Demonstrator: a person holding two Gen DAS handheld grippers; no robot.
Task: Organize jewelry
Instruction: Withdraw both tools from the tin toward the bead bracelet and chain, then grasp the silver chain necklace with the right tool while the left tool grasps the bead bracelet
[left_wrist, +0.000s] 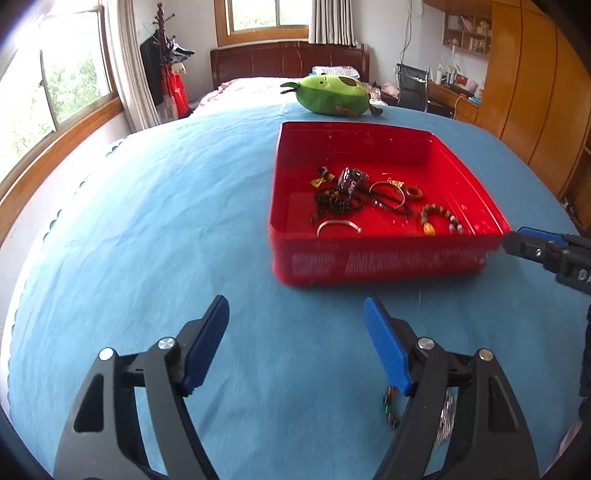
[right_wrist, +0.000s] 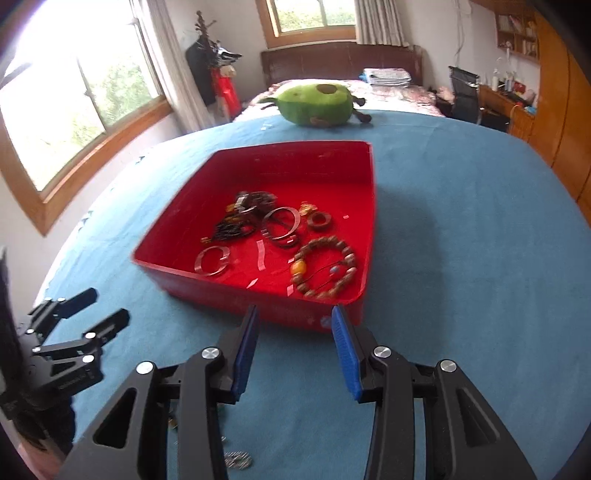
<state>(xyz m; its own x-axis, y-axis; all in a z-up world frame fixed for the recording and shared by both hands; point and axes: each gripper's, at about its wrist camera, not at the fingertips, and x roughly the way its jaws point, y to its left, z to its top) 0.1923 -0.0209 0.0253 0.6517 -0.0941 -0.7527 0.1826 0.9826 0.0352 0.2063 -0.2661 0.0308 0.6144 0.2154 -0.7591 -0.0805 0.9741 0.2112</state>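
Observation:
A red box (left_wrist: 369, 258) stands on the blue bedcover and holds several pieces of jewelry: a wooden bead bracelet (left_wrist: 439, 221), a silver bangle (left_wrist: 338, 226), dark bead strands (left_wrist: 336, 201) and rings. My left gripper (left_wrist: 295, 301) hovers in front of the box's near wall, open wide with nothing between its blue pads. Loose jewelry lies on the cover under it: a small beaded piece (left_wrist: 389, 406) and a silver chain (left_wrist: 445, 417). My right gripper (right_wrist: 295, 310) hangs just short of the box's near right corner, its jaws apart and empty. The bead bracelet (right_wrist: 325, 266) lies nearest to it.
A green plush toy (left_wrist: 328, 94) lies behind the box. The blue cover (left_wrist: 166, 221) spreads wide to the left. Windows line the left wall, wooden wardrobes (left_wrist: 524, 85) the right. The left gripper (right_wrist: 110, 306) shows at the right wrist view's left edge.

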